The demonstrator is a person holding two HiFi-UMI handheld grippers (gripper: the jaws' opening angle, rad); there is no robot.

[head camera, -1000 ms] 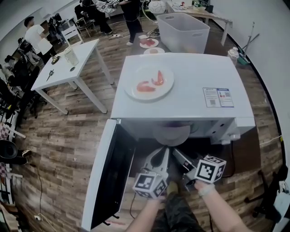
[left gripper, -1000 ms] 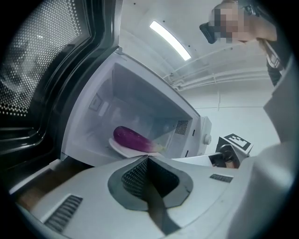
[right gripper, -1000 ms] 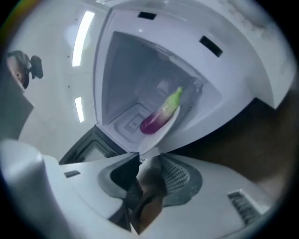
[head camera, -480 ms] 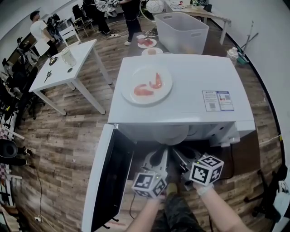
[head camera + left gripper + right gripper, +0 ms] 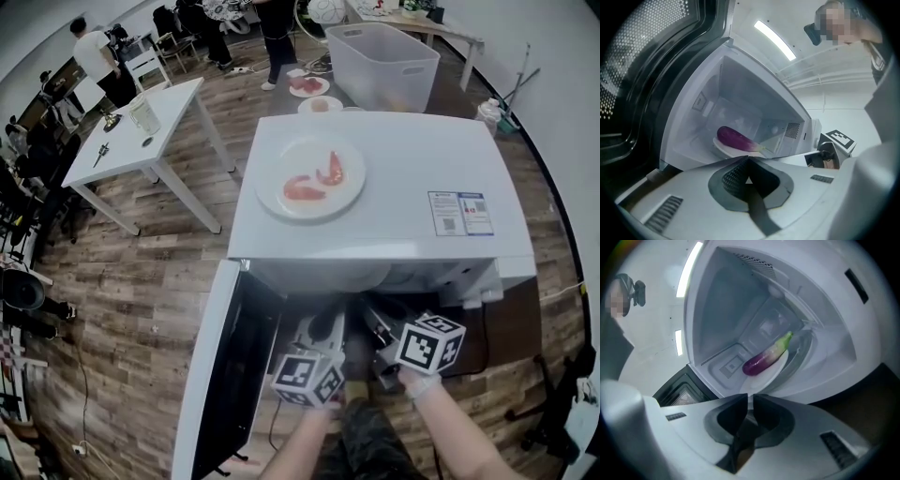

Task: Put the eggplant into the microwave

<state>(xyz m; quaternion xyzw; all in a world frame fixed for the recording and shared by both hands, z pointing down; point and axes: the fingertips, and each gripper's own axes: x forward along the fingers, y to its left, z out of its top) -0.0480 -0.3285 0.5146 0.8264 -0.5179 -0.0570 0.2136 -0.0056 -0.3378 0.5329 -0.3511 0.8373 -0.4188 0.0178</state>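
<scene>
Above the wooden floor (image 5: 141, 281), microwave (image 5: 412, 159) open; left tongs (image 5: 748, 158), right tongs (image 5: 750, 397) both closed, empty.

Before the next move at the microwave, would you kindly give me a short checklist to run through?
1. Eggplant inside the microwave, lying on the white plate: ok.
2. Left gripper empty, jaws together: ok.
3. Right gripper empty, jaws all but together with nothing between them: ok.
4. Both grippers outside the cavity, in front of the opening: ok.
5. Microwave door shut: not ok. It stands wide open at the left, so closing it looks like the likely next move.
</scene>
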